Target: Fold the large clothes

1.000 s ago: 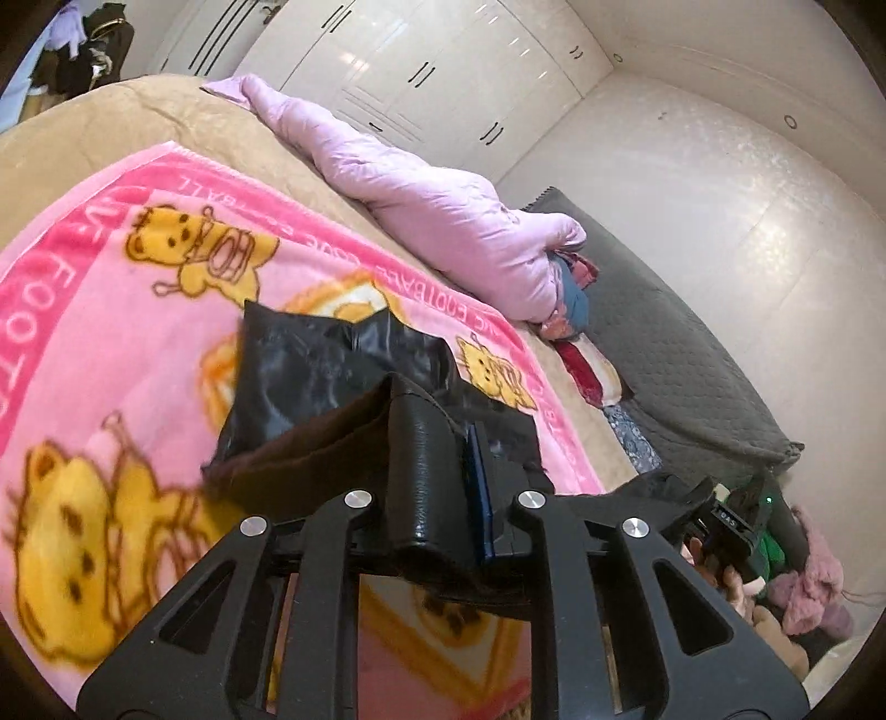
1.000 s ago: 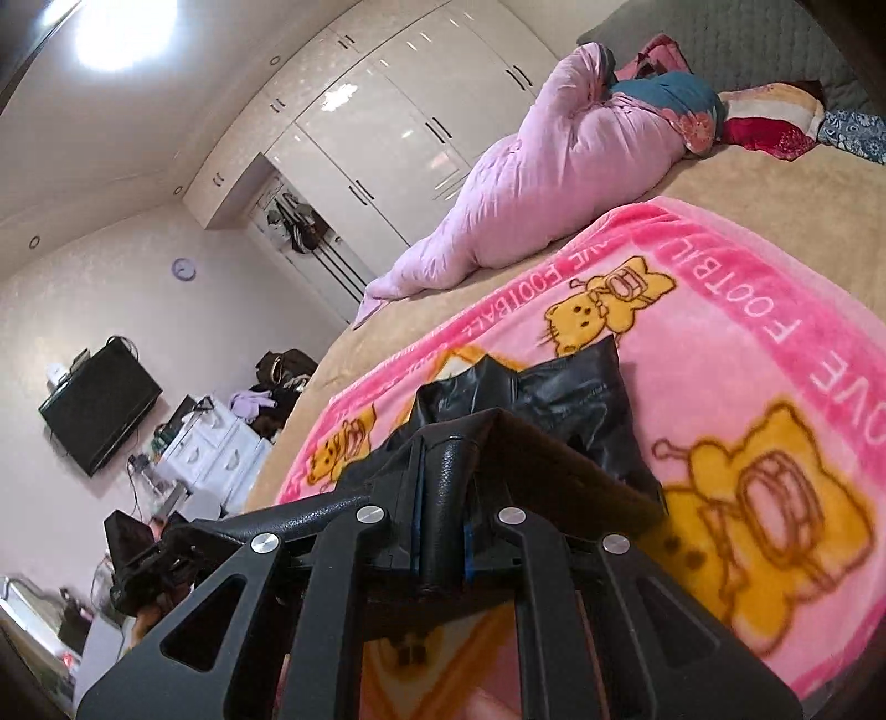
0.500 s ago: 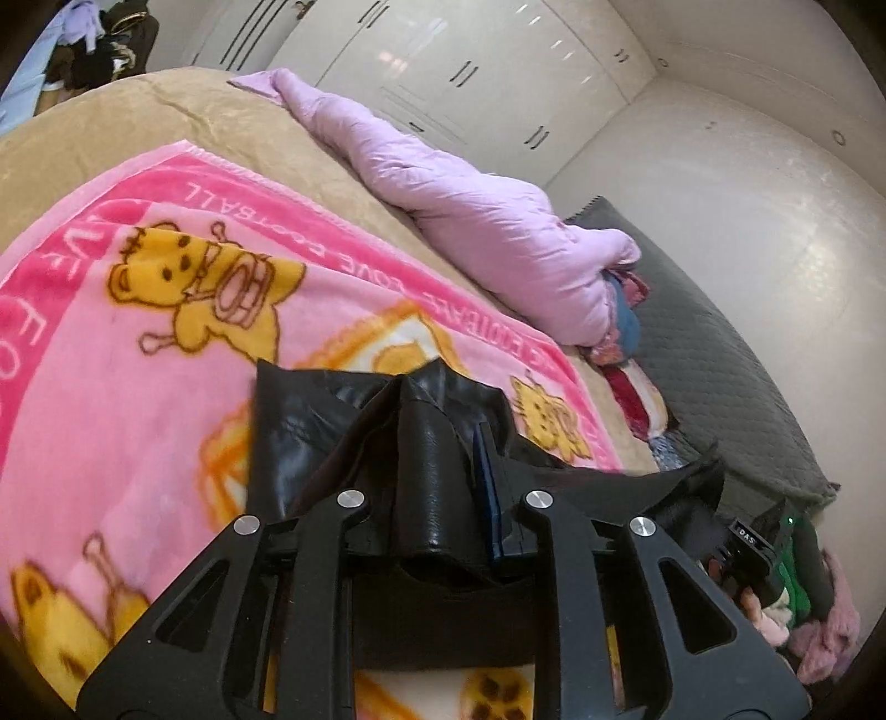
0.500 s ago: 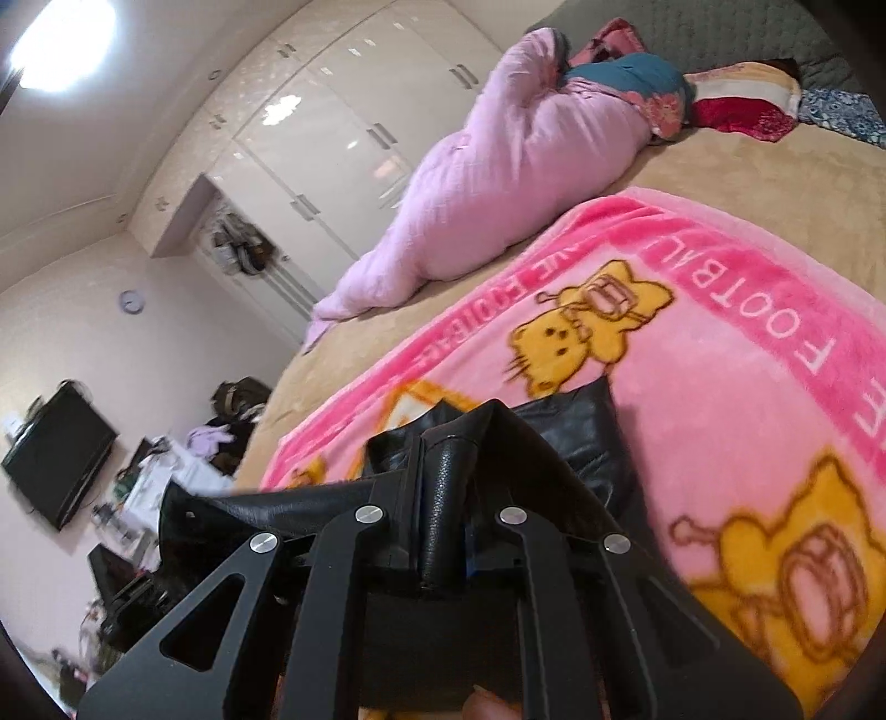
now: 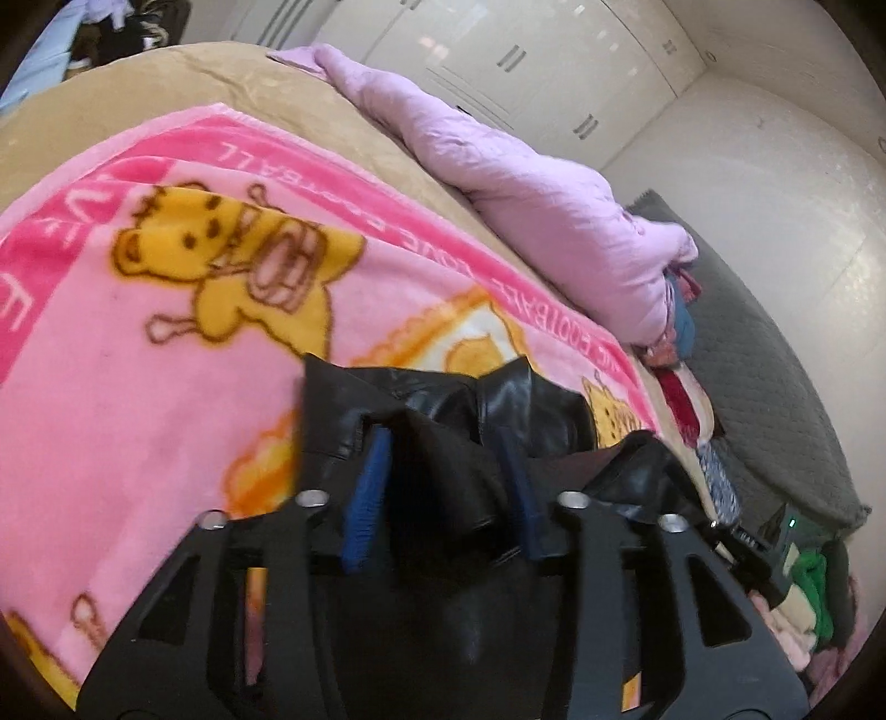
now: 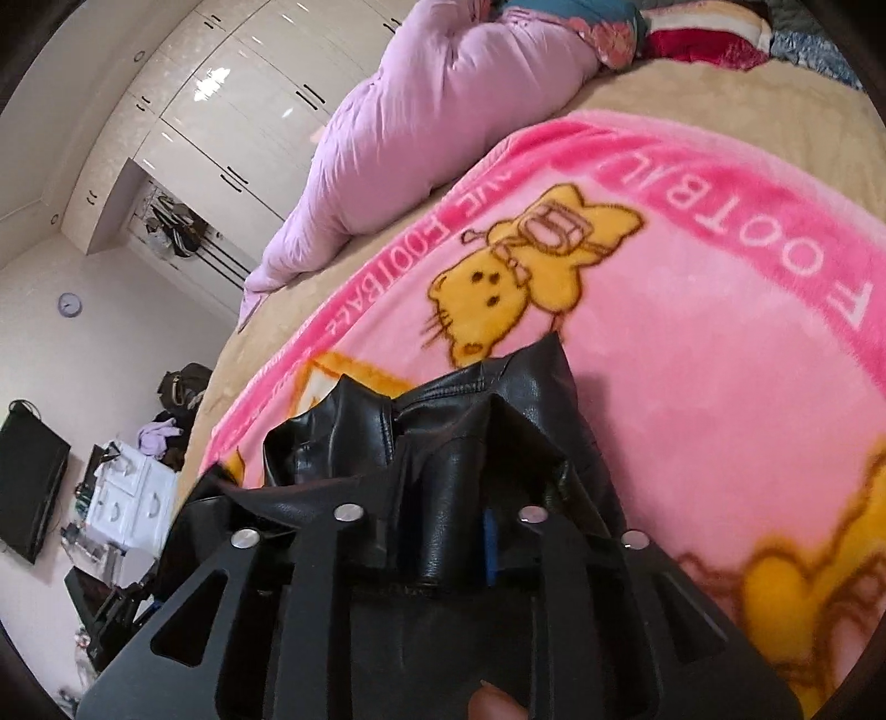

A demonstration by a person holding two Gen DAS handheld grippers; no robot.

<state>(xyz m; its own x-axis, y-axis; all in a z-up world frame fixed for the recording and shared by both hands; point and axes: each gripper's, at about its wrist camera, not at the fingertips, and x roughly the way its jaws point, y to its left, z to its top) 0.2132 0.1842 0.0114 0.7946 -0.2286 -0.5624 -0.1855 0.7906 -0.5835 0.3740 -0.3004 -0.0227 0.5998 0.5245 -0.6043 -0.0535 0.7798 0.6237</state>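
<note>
Both claws, left gripper [image 5: 443, 493] and right gripper [image 6: 437, 531], are opening, releasing the black leather garment [image 6: 498, 399] lying between their pads; next, I judge, comes withdrawing cleanly.

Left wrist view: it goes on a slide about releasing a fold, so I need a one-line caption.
Left gripper jaws just opening around a fold of black leather garment on the pink bear blanket.

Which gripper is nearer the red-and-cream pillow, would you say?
Right. The right gripper is at the black leather garment, toward the red-and-cream pillow; the left gripper is farther along. Both jaws have just been opening, folds between them.
</note>
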